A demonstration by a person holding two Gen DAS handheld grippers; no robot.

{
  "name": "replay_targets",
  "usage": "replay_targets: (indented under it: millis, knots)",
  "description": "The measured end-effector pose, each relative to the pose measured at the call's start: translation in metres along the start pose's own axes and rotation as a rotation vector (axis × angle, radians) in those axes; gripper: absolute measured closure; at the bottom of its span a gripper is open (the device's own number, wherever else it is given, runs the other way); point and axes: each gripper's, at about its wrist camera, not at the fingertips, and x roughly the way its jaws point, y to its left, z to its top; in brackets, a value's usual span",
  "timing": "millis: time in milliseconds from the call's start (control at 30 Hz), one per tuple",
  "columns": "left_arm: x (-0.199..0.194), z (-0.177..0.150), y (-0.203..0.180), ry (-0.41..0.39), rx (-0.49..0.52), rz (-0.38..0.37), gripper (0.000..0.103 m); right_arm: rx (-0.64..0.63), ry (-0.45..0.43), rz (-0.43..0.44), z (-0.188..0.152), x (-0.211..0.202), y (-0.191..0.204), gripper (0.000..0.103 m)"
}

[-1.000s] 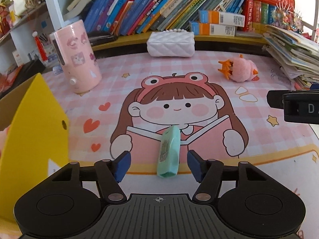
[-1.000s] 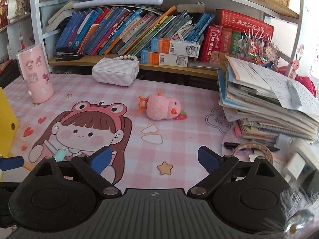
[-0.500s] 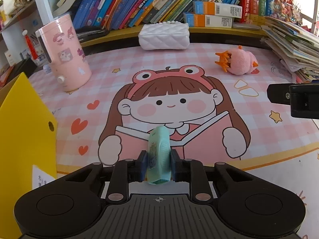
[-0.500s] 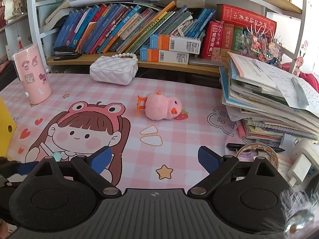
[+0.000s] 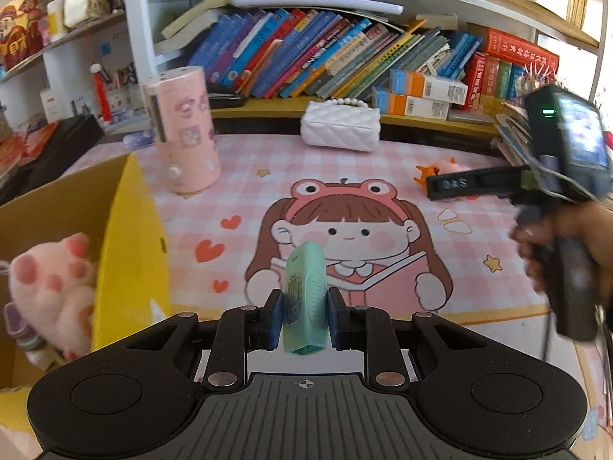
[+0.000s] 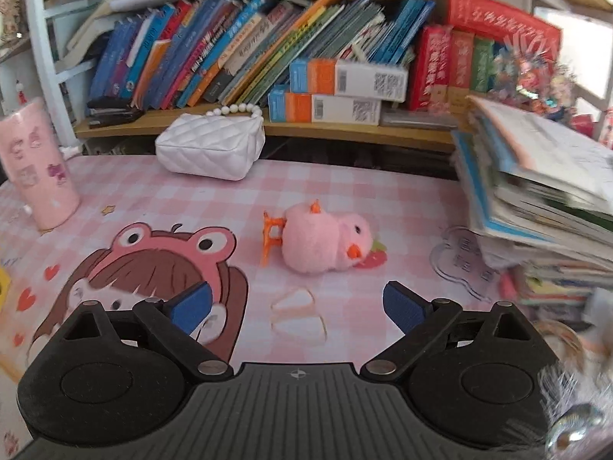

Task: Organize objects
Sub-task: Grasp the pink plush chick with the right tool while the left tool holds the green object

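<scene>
From my seat the worktop (image 5: 383, 153) fills most of both views, covered in a smooth pink checked mat printed with a cartoon girl. At nine o'clock in the left view stands the yellow cardboard box (image 5: 130, 253), stiff-walled and open at the top, with a fuzzy pink paw plush (image 5: 53, 291) already inside. I take this as the carrying step: the left gripper (image 5: 304, 320) has its fingers clamped on the mint-green packet (image 5: 305, 299), a small oblong, glossy-looking pack held on edge and clear of the mat. The next move, I judge, calls for swinging it toward nine o'clock and over the box wall before letting go. The right gripper (image 6: 297, 304) has its fingers wide apart and opening further, with nothing between them; dead ahead at twelve o'clock lies the pink chick plush (image 6: 325, 243), round and furry, on its side with an orange plastic claw clip (image 6: 272, 235) touching its back. That looks like my next pick, needing a forward reach and a soft squeeze.
</scene>
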Motion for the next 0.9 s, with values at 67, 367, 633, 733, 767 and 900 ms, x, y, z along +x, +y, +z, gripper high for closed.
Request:
replay_targets:
  millis: [67, 367, 633, 733, 767, 900]
  knots:
    - [-0.004, -0.002, 0.002, 0.003, -0.001, 0.009, 0.081, -0.029, -0.014, -0.012, 0.004, 0.014, 0.002, 0.004]
    - [-0.012, -0.007, 0.004, 0.008, -0.016, 0.019, 0.081, -0.029, -0.034, -0.008, 0.021, 0.053, -0.004, 0.004]
    - [-0.013, -0.006, 0.013, -0.003, -0.047, 0.039, 0.081, -0.067, -0.040, -0.046, 0.025, 0.061, -0.004, 0.019]
    - [-0.013, -0.006, 0.011, -0.006, -0.043, 0.034, 0.081, -0.060, -0.041, -0.031, 0.025, 0.059, -0.008, 0.022]
    - [-0.014, -0.006, 0.011, -0.007, -0.041, 0.032, 0.081, -0.061, -0.048, -0.025, 0.025, 0.057, -0.009, 0.025]
    - [-0.016, -0.006, 0.010, -0.012, -0.039, 0.030, 0.081, -0.037, -0.063, -0.005, 0.028, 0.050, -0.013, 0.034]
